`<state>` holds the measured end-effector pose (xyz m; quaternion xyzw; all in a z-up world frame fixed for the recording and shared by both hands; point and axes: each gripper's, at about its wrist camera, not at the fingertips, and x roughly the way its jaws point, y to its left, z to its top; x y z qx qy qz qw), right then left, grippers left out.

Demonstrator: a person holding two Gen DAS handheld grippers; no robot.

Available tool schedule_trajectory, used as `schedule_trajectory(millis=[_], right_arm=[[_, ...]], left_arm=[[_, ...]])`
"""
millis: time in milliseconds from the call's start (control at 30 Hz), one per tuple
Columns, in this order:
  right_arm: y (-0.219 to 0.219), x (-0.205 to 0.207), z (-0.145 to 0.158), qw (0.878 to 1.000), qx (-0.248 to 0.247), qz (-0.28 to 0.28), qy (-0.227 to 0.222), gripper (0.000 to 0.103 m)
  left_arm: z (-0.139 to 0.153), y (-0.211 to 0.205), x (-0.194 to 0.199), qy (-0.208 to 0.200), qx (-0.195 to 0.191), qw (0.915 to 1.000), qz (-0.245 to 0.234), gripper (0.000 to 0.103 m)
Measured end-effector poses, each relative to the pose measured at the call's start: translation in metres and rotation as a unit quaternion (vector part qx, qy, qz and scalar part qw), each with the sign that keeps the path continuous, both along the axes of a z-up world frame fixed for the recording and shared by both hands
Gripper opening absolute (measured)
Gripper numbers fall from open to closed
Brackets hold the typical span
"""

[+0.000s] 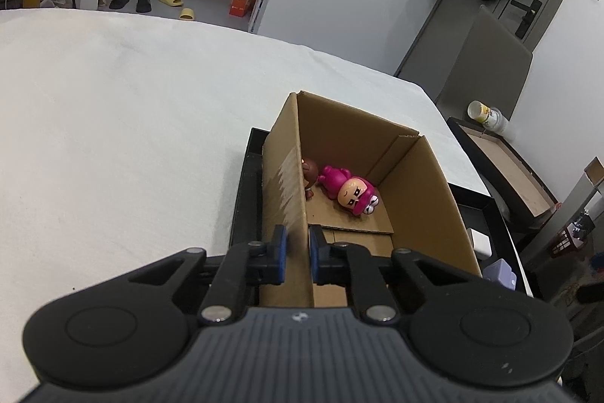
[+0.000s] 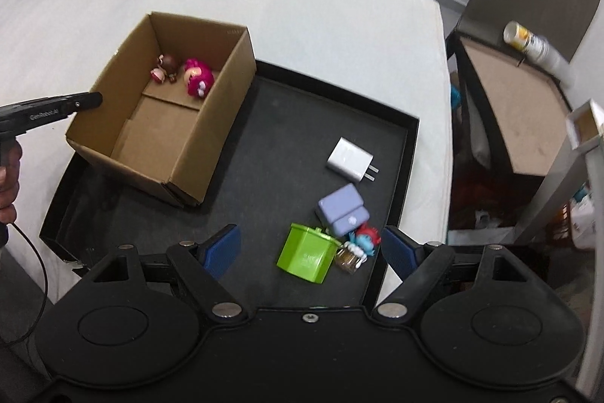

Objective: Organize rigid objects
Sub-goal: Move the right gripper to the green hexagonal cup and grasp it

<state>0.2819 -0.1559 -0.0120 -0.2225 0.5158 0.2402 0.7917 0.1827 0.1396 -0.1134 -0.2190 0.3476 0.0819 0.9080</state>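
**Left claw pinches box wall; right claw hangs spread over tray**

The left claw (image 1: pixel 297 253), its side printed "GenRobot.AI", is clenched on the left wall of the corrugated cardboard box (image 2: pixel 222 93). A glossy pink figurine (image 1: pixel 349 189) lies at the box's 12 o'clock end beside a brown figurine (image 1: pixel 307 178), half hidden by the wall. The right claw (image 2: pixel 309 248) is released above the black tray (image 2: pixel 396 146). At the tray's 4 o'clock sit a white charger (image 2: pixel 349 157), a lilac case (image 2: pixel 341 208), a green tub (image 2: pixel 307 253) with unreadable embossing, and a small blue-and-red toy (image 2: pixel 364 238).

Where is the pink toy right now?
The pink plastic toy figure lies inside the brown cardboard box, at its far end beside a small brown toy figure.
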Motion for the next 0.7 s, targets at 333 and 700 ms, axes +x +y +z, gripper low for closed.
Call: schedule_trajectory(millis=[333,700], right_arm=[[-0.003,0.014,-0.048,0.998,0.003,-0.014,0.056,0.07],[-0.022,0.03,-0.092,0.99,0.022,-0.095,0.099,0.062]], left_arm=[[-0.001,0.002,-0.001,-0.003,-0.003,1.0,-0.001,0.011],[-0.004,0.008,-0.002,-0.004,-0.017,0.9998,0.004,0.011]])
